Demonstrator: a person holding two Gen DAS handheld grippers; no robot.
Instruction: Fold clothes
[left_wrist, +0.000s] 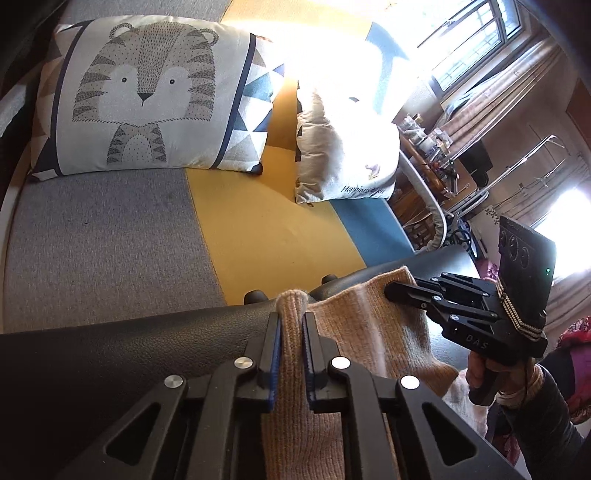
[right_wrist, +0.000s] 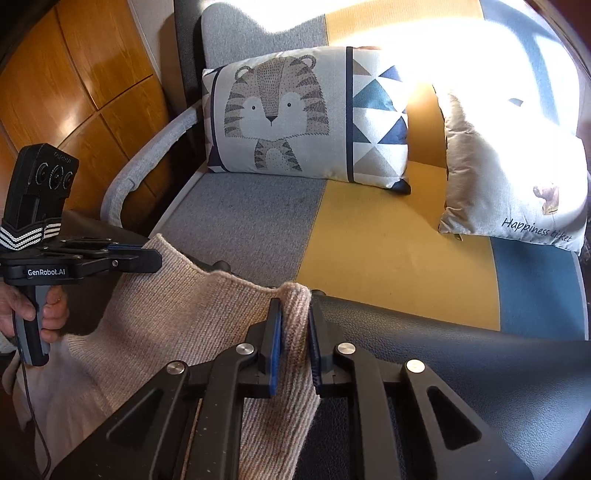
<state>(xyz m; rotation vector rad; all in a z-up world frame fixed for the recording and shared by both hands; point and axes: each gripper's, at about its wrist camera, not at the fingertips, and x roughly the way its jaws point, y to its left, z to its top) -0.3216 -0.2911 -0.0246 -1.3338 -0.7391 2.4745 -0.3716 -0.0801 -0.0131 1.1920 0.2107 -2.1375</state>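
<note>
Fig.: two-handed pinch on a beige knit sweater (right_wrist: 177, 306) draped over the black leather surface (right_wrist: 461, 354) in front of a sofa (right_wrist: 369, 236). L gripper (left_wrist: 291, 325) is nearly closed, pads clamped on a bunched fold at one far corner of the knit; R gripper (right_wrist: 293, 317) likewise, nearly closed on a raised fold at the other far corner. In each wrist view the opposite gripper shows side-on, held in a hand (right_wrist: 33, 306), w/ its tips at the sweater's edge. The rest of the garment runs back toward the person & hangs off the near side; how much hangs is out of view. Risks, as judged: (1) each pinch takes only a small ridge of loose knit, so a quick lift may pull fabric out of the pads, esp. w/ the hanging weight dragging back; (2) uneven lift btwn L & R would skew the top edge & give a crooked fold; (3) pads may have caught one layer only, cannot tell, so the layers could separate; (4) leather is slick, so the sweater may slide off toward the person; (5) strong sun washes out the pillows (left_wrist: 140, 96) & the right part of the sofa, but the grip zones stay readable.
</note>
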